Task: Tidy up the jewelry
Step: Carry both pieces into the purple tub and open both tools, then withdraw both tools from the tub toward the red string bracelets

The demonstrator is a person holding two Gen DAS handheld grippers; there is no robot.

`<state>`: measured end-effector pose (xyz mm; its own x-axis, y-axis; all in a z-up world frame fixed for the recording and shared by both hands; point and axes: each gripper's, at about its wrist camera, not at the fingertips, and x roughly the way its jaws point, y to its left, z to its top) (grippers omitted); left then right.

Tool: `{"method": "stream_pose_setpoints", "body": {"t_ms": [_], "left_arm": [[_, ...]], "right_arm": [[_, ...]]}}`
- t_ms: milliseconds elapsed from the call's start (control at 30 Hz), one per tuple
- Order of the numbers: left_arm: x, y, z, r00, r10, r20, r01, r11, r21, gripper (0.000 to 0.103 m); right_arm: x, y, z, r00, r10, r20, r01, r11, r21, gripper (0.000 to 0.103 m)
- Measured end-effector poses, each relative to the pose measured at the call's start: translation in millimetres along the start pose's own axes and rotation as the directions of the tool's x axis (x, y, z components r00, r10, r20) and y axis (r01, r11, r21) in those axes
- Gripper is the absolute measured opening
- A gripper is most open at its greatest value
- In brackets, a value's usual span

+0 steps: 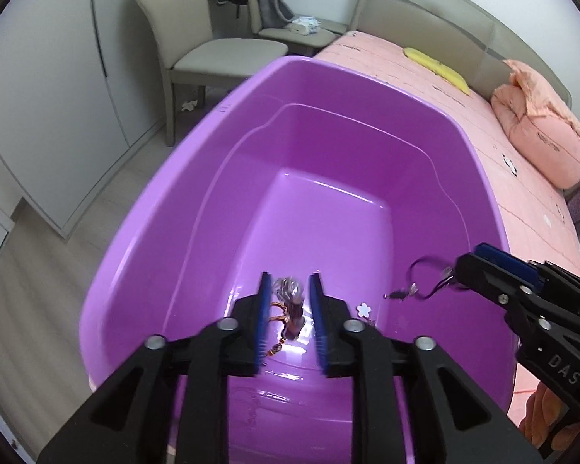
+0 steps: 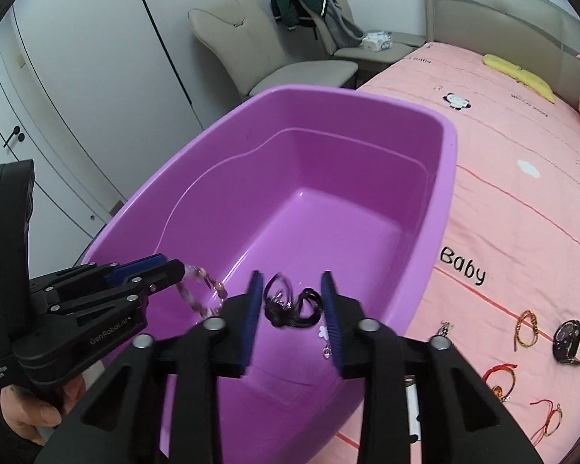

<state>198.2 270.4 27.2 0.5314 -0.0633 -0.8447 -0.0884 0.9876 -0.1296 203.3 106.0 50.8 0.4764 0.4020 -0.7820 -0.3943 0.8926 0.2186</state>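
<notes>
A purple plastic tub [image 1: 197, 143] [image 2: 450, 162] stands on the pink bed. My left gripper [image 1: 290, 309] hangs open over its near end. A beaded bracelet with a brown cord [image 1: 290, 305] sits loose between its blue pads, touching neither. In the right wrist view the same bracelet [image 2: 197, 290] trails blurred below the left gripper's tip [image 2: 174, 268]. My right gripper [image 2: 293, 309] is open too, and a black cord necklace [image 2: 290, 303] drops between its pads. That cord [image 1: 425, 278] shows by the right gripper [image 1: 462, 270]. A white flower charm [image 1: 364, 309] [image 2: 321, 331] lies in the tub.
On the pink bedspread [image 2: 502, 212] to the right of the tub lie a black watch [image 2: 566, 338], several cord bracelets [image 2: 526, 328] and a white tube [image 2: 411, 406]. Beige chairs [image 1: 212, 50] stand beyond the tub. A pink pillow [image 1: 541, 127] rests by the headboard. A hand [image 2: 23, 413] holds the left gripper.
</notes>
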Motion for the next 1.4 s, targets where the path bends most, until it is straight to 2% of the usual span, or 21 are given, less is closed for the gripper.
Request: {"method": "stream_pose_setpoints", "body": {"t_ms": [67,133,300,333,767,1067,1400], "left_arm": [[-7.1,4.5,0.5,0.999,0.018,0.033,-0.018,1.000,-0.019,0.060],[-14.7,8.1,-0.6,0.997,0.040,0.065,-0.038,0.999,-0.033,0.073],[-26.3,11.2,0.4,0.995,0.055,0.082,-0.050,0.997,-0.054,0.077],[-27.8,11.2,0.0,0.995,0.056,0.082,-0.052,0.997,-0.056,0.081],[-48.3,7.0,-17.9,0.994,0.082,0.073,-0.078,0.995,-0.059,0.085],[-69.5,-12.2,-30.8,0.993,0.080,0.086,-0.076,0.996,-0.042,0.092],[-98.5,-48.3,-56.1,0.989,0.077,0.126,-0.079,0.997,0.008,0.095]], "right_arm": [[-5.2,-2.1,-1.3,1.000,-0.005,0.013,0.005,1.000,0.003,0.038],[-10.0,-4.3,-1.2,1.000,-0.014,0.022,0.014,1.000,0.004,0.039],[-17.4,-6.0,-4.3,0.999,-0.017,0.037,0.017,1.000,0.006,0.040],[-19.0,-5.6,-5.0,0.999,-0.018,0.038,0.018,1.000,0.006,0.040],[-47.4,-7.6,-27.8,0.998,-0.025,0.050,0.025,1.000,0.000,0.045],[-71.3,-18.6,-50.4,0.997,-0.036,0.064,0.035,0.999,0.022,0.053],[-109.3,-44.4,-92.8,0.994,-0.065,0.090,0.059,0.996,0.070,0.062]]}}
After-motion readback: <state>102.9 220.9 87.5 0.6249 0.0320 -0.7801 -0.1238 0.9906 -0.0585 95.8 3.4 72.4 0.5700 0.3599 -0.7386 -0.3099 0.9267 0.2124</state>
